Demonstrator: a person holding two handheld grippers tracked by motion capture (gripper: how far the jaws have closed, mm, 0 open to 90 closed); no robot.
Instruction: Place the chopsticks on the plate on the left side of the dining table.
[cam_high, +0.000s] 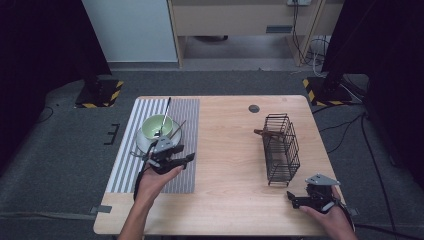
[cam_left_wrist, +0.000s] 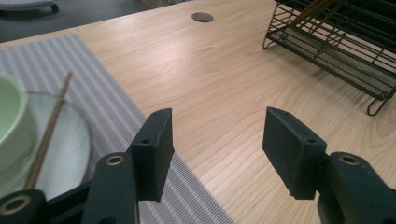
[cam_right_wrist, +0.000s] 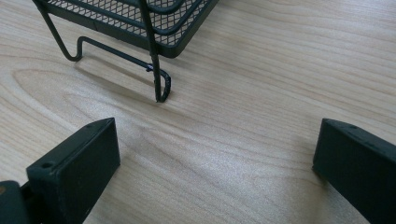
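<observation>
Figure: both grippers idle over the table, seen from above and along each set of jaws. My left gripper (cam_high: 189, 158) hangs just beside the plate (cam_high: 141, 142) on the striped mat (cam_high: 182, 120), its jaws spread with nothing between them. My right gripper (cam_high: 292, 199) waits near the front right corner, jaws wide apart and likewise empty, just short of the wire rack (cam_high: 281, 148).

The things in hand are the sticks at the dishes — one thin brown chopstick (cam_left_wrist: 49, 131) lies across the plate beside the green bowl (cam_high: 157, 126), leaning against the bowl's side. In the high view a long utensil (cam_high: 164, 114) stands in the bowl, its long axis tilted from the bowl's inside up and away toward the far edge of the table; the chopstick on the plate runs roughly parallel to it, far end raised.

Risks, as I judge them: a thin stick on a smooth plate may roll or skid if I close off-centre — and a careless approach could nudge the bowl and tip the utensil out.
</observation>
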